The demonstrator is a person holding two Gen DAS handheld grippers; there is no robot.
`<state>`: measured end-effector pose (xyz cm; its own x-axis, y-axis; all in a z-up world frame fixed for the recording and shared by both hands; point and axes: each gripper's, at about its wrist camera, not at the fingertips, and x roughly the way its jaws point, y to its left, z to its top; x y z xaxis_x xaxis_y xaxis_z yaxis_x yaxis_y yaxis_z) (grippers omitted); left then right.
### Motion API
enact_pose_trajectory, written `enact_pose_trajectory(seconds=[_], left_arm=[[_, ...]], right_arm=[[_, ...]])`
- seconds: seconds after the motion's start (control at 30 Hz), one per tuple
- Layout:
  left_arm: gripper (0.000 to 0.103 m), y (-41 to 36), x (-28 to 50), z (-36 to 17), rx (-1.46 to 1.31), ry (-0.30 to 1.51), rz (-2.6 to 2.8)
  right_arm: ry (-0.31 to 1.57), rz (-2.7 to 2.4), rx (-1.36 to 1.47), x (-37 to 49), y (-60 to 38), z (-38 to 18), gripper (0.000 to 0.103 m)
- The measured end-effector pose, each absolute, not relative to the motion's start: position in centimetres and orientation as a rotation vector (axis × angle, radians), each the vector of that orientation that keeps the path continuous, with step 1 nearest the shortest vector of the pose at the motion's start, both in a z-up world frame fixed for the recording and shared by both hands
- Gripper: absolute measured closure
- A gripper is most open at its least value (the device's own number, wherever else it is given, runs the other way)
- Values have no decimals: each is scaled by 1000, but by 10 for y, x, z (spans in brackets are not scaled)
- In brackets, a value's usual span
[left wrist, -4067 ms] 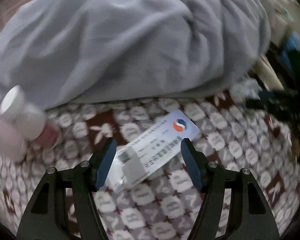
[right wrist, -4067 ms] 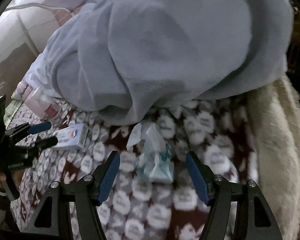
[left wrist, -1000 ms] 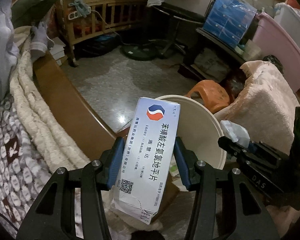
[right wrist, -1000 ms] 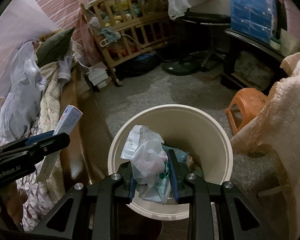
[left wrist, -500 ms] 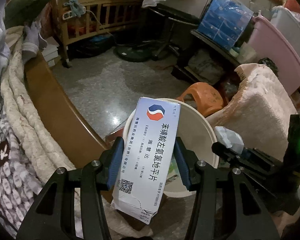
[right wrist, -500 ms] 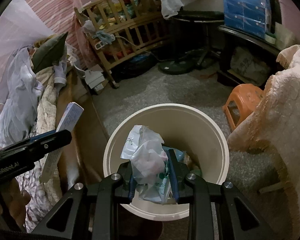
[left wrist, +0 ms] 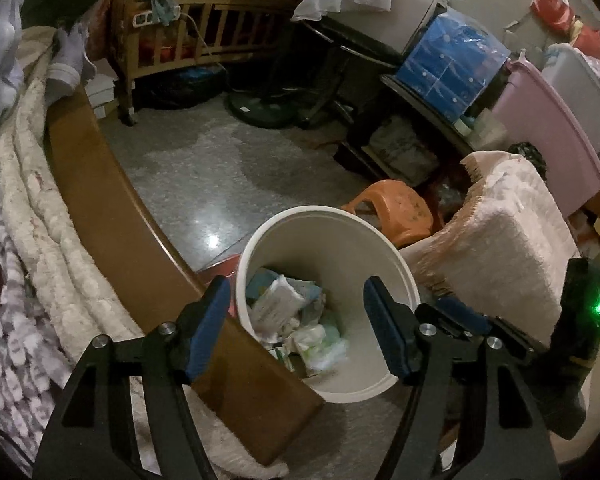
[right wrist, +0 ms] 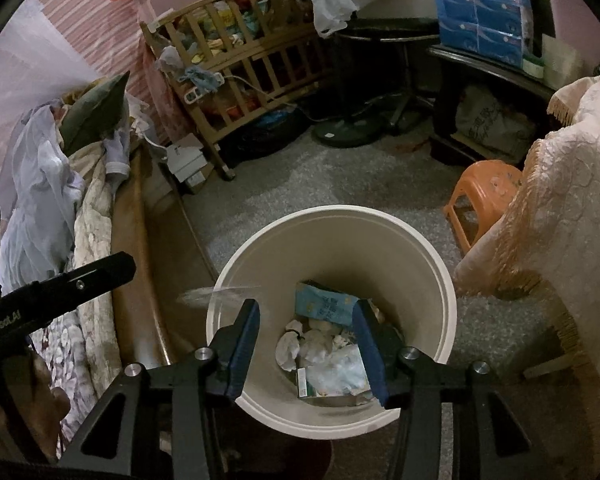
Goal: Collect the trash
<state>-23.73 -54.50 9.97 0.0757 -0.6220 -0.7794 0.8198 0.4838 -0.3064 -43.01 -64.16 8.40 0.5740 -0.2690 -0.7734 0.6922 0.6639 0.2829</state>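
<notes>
Both grippers are held above the round cream plastic waste bin (right wrist: 440, 276), which stands on the grey speckled floor (left wrist: 204, 168) beside the brown wooden bed frame (left wrist: 112, 216). The left gripper (left wrist: 296, 328) has just been opening – its blue-padded jaws stand well apart with nothing between them. The right gripper (right wrist: 306, 344) has likewise just been opening; its jaws are moderately apart and grip nothing. The collected trash (right wrist: 328, 356) lies at the bottom of the bin – crumpled white wrappers, a light-blue printed carton and a small box, their print too small to read. The left gripper's black arm (right wrist: 56, 292) bears white lettering, partly legible as "GenRobot AI".
</notes>
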Motion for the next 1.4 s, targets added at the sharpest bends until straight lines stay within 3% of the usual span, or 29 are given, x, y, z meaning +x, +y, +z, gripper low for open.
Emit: enact_pose_trajectory(seconds=[0.9,1.13,1.4], left_arm=[[35,-441,-269,163,248,687,-946],[35,-422,-286,183,245,587,-945],[35,-411,-292,189,226,564,-942]], right_arm=[[599,-707,357,-430,-553,162,56],[554,-726,341,-438,-539,183,43],[524,-719,331,-444,-528,198,42]])
